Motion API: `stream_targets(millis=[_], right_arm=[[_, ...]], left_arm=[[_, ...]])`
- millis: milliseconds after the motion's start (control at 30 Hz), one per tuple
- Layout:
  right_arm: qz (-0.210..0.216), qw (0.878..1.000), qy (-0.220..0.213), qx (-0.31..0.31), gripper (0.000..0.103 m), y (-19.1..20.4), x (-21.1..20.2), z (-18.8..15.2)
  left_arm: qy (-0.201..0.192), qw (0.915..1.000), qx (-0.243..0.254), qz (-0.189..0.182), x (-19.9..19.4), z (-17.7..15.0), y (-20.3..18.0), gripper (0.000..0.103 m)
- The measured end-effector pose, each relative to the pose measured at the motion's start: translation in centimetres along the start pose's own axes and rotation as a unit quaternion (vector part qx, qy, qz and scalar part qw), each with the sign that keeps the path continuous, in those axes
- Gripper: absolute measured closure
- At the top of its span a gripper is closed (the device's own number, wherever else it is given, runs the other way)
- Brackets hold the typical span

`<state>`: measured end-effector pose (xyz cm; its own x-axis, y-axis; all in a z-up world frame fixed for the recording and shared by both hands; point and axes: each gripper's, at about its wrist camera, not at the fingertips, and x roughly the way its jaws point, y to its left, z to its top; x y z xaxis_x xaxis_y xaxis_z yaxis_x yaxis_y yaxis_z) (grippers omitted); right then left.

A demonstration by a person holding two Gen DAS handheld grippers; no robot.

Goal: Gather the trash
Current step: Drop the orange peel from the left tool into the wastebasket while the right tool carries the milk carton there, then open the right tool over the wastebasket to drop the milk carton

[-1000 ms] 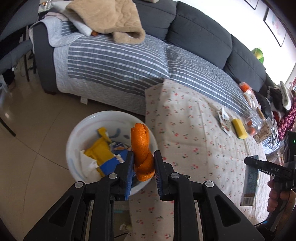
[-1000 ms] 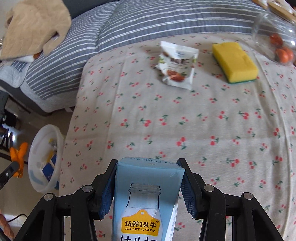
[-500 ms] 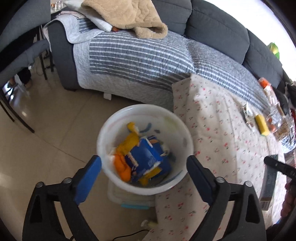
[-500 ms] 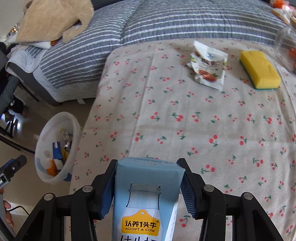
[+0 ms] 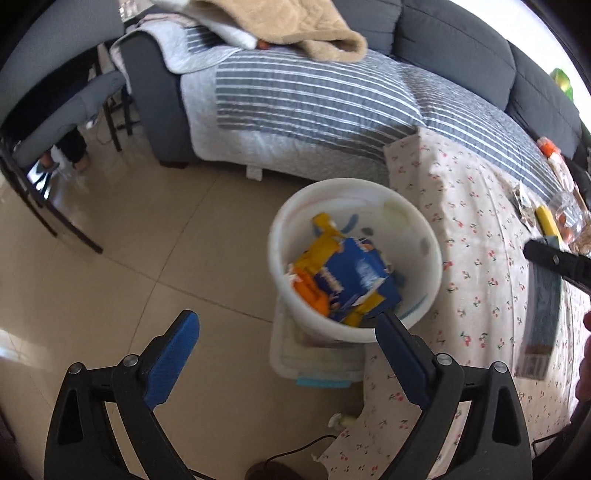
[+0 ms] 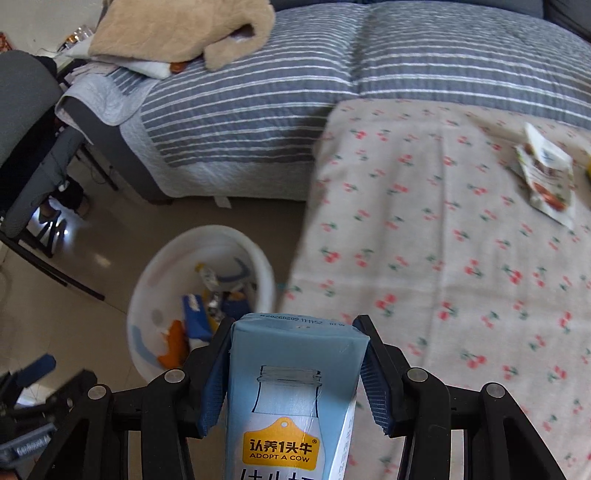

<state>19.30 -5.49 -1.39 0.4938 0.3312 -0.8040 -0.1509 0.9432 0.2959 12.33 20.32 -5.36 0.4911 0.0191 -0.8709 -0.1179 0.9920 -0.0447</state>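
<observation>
Cherry-print tablecloth (image 6: 443, 258) bearing snack packet (image 6: 546, 177), bin (image 5: 354, 258) on floor (image 5: 110, 277)

A tan blanket (image 6: 177, 31) lies on the striped sofa cover (image 6: 295, 85).

The light-blue milk carton (image 6: 295, 387) bore all the readable print. On its front, an orange tag below a drawn bottle outline read "认养1头牛" with "ADOPT A COW" beneath. Along the carton's top edge ran a small stamped code that looked like "20260209 111152". Larger blue characters below the tag were cut off by the frame edge.
</observation>
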Motion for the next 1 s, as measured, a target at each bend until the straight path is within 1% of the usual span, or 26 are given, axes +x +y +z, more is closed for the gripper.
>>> stream_targets(millis=[167, 333, 567, 700, 767, 800, 833, 1000], right_arm=[[0.000, 1.000, -0.003, -0.029, 0.048, 3.4, 2.6, 1.6], [-0.014, 0.998, -0.001, -0.054, 0.048, 5.9, 4.9, 3.0], [-0.035, 0.997, -0.006, -0.067, 0.047, 7.2, 7.3, 4.2], [-0.021, 0.997, -0.019, -0.065, 0.047, 7.5, 7.3, 4.4], [-0.013, 0.998, -0.026, -0.062, 0.039, 7.6, 7.2, 4.6], [-0.009, 0.998, -0.032, -0.058, 0.033, 7.6, 7.0, 4.7], [-0.008, 0.998, -0.036, -0.055, 0.031, 7.6, 6.8, 4.8], [-0.005, 0.998, -0.042, -0.048, 0.026, 7.2, 5.6, 5.1]], left_arm=[[0.005, 0.9999, -0.015, 0.005, 0.0, -0.5, 2.3, 0.005], [0.005, 0.9998, -0.015, 0.008, 0.0, -0.6, 3.2, 0.005], [0.006, 0.9999, -0.015, 0.003, 0.1, -0.4, 3.4, 0.005], [0.006, 0.9998, -0.018, 0.003, 0.2, -0.3, 3.6, 0.005], [0.006, 0.9998, -0.019, 0.003, 0.3, -0.2, 3.5, 0.005], [0.006, 0.9998, -0.019, 0.003, 0.3, -0.1, 3.5, 0.005], [0.006, 0.9998, -0.018, 0.004, 0.4, -0.1, 3.5, 0.005], [0.008, 0.9999, -0.014, 0.005, 0.4, -0.1, 3.2, 0.005]])
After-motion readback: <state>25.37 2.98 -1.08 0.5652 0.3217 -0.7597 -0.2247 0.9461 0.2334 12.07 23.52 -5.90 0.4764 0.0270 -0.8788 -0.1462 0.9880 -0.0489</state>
